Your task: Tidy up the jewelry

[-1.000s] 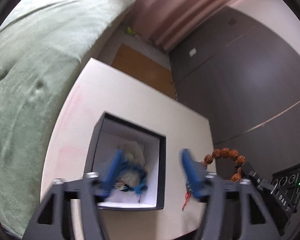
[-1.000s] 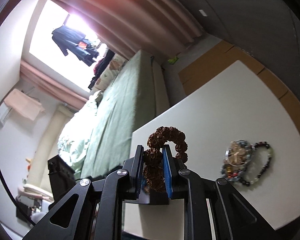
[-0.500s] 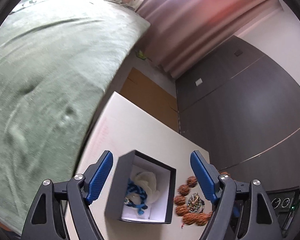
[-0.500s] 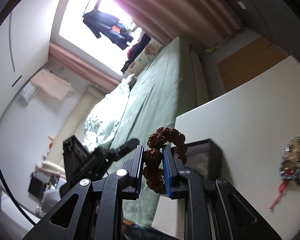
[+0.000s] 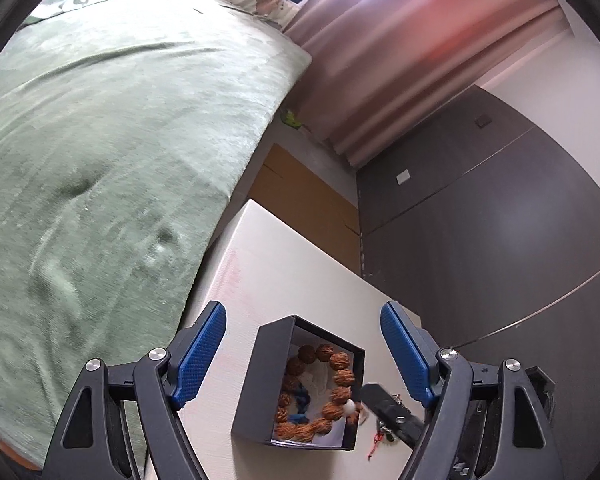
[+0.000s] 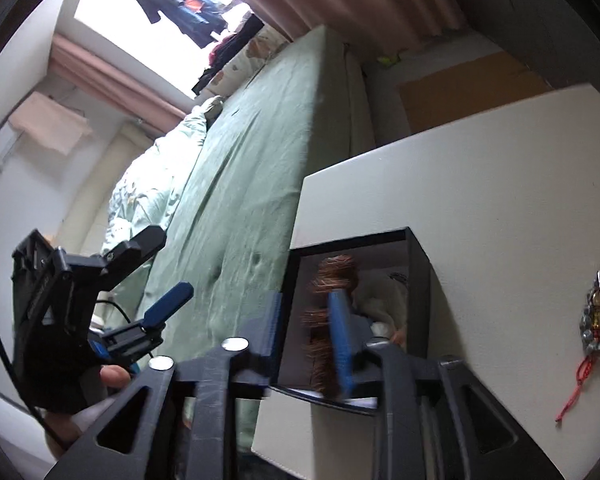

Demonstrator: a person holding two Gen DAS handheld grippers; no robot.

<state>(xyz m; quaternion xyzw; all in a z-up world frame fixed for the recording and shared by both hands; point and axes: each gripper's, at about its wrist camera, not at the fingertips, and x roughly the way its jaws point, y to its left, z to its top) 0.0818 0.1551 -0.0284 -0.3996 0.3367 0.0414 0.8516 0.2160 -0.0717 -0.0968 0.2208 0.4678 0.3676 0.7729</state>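
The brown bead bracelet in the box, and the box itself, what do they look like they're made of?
Brown bead bracelet: probably carved wood, nuts or seeds, matte; the beads are wrinkled and ridged like walnut shells. Box: likely rigid cardboard with a smooth matte black outside and a white lining; its thin straight walls and sharp corners suggest it, though plastic can't be ruled out.

A white table point(image 5: 300, 280) holds a black box point(image 5: 256, 380) with no lid. At about 3 o'clock from the box, a shiny beaded bracelet point(image 6: 598, 320) with a red string lies on the table.
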